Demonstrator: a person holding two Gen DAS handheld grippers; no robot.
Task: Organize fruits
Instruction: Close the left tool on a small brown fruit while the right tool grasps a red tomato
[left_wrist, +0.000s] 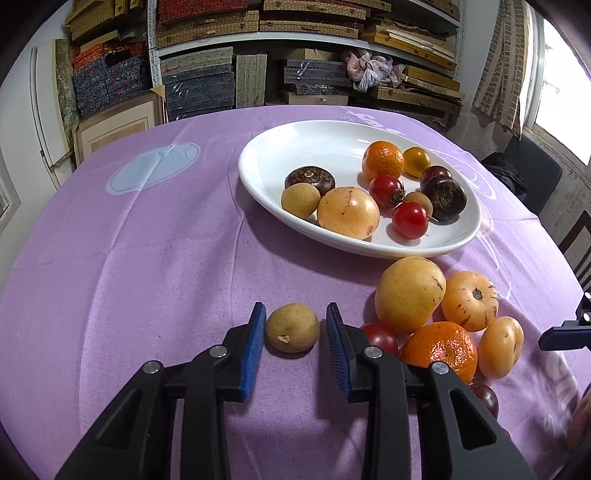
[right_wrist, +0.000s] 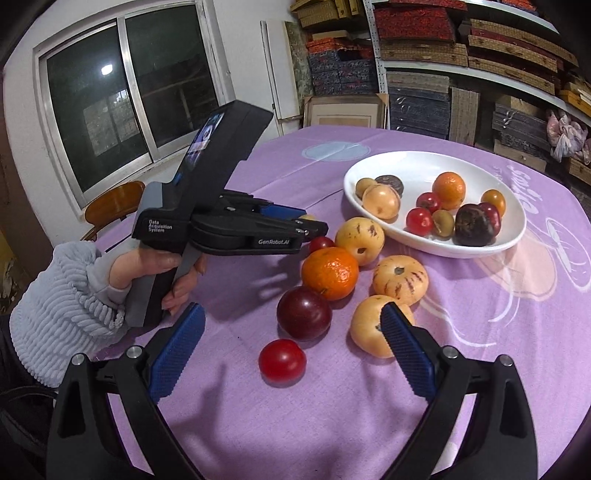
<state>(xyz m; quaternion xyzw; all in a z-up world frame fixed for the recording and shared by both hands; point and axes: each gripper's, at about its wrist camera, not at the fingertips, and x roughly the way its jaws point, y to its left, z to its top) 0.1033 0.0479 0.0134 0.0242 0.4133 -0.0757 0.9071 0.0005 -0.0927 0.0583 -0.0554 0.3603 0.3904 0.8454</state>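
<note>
The left gripper (left_wrist: 295, 328) points down at the bench (left_wrist: 147, 258), which is covered by a purple cloth. Its jaws stand narrow around a small tan round fruit (left_wrist: 292, 327) that rests on the cloth: the left blue pad lies at the fruit's side, while a slim gap shows at the right pad, so no firm clamp can be confirmed. In the right wrist view a hand (right_wrist: 162, 273) in a pale ribbed sleeve (right_wrist: 62, 314) holds this gripper by its grip. The right gripper (right_wrist: 291, 332) has its jaws wide with nothing between the pads; a red cherry tomato (right_wrist: 282, 360) and a dark plum (right_wrist: 304, 313) lie on the cloth ahead of it, between the two finger lines. Just beyond sit a mandarin (right_wrist: 330, 273), a striped pale-orange fruit (right_wrist: 400, 279), a speckled yellow fruit (right_wrist: 359, 236) and a pale-orange fruit (right_wrist: 369, 326) that is partly hidden by the right finger. These loose fruits form a cluster near the close rim of the white oval plate (right_wrist: 406, 166). The plate already carries a mandarin, cherry tomatoes, small tan fruits, a large pale-orange fruit and dark brown fruits. Shelves (left_wrist: 295, 37) stacked with flat boxes stand behind the bench.
</note>
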